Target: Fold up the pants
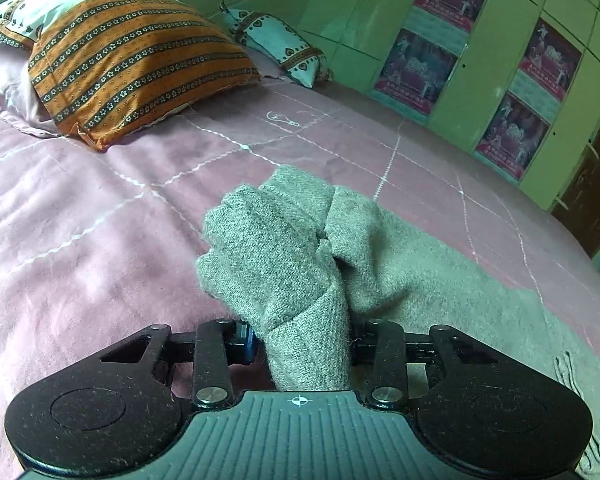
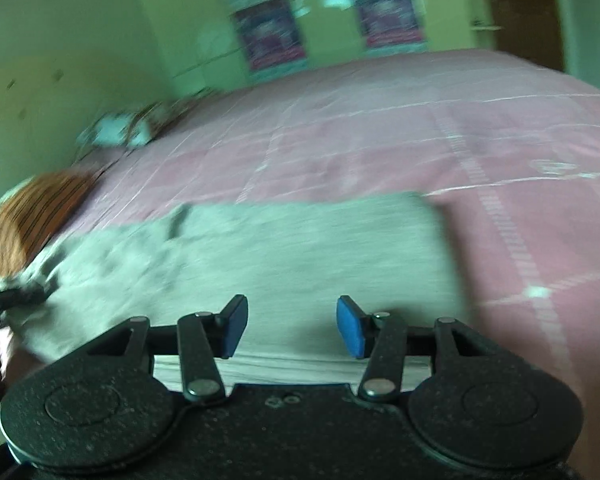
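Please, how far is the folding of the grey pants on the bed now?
Done: the grey pants lie spread flat on the pink bedspread. In hand: the left gripper has its jaws shut on a bunched end of the cloth. The right gripper is open and empty above the fabric. Left: no fold shows yet, so the folding itself remains.

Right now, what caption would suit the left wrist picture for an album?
Left gripper clamps a bunched end of grey knit pants on a pink bedspread.
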